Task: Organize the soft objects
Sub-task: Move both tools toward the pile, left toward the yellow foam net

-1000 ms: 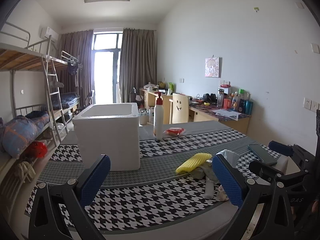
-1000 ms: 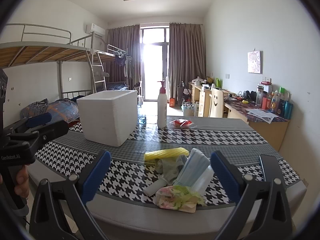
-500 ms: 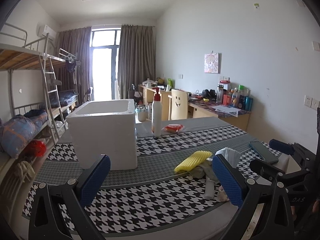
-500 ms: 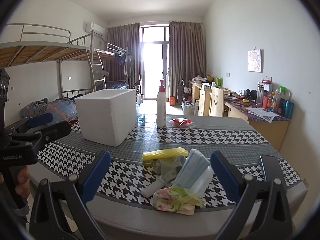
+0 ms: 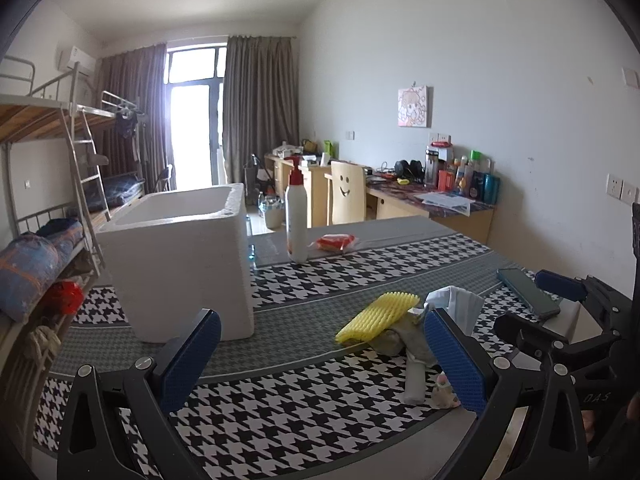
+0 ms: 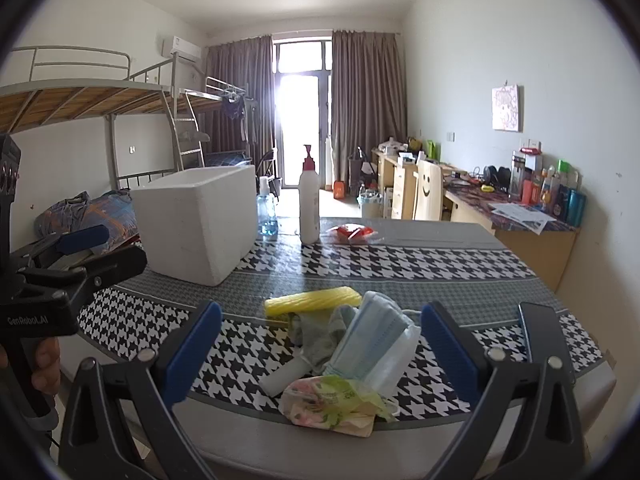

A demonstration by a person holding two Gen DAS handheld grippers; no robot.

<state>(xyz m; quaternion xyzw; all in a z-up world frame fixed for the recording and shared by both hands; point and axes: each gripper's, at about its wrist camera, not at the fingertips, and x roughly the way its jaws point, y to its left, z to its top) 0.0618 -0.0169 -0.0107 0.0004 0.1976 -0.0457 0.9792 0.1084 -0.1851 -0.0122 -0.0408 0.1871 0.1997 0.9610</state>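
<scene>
A pile of soft things lies near the table's front edge: a yellow foam sleeve, a grey cloth, a pack of blue face masks, a white roll and a floral tissue pack. My right gripper hovers open just before the pile, holding nothing. In the left wrist view the yellow foam sleeve and the masks sit right of centre. My left gripper is open and empty, with a white foam box beyond its left finger.
A white pump bottle and a red-orange packet stand at the table's far side. A dark phone lies at the right edge. The white foam box is open on top. Bunk beds stand left, desks right.
The left wrist view has edged closer to the table and the foam box looms larger. The right gripper drifted slightly nearer the pile. Both stay open.
</scene>
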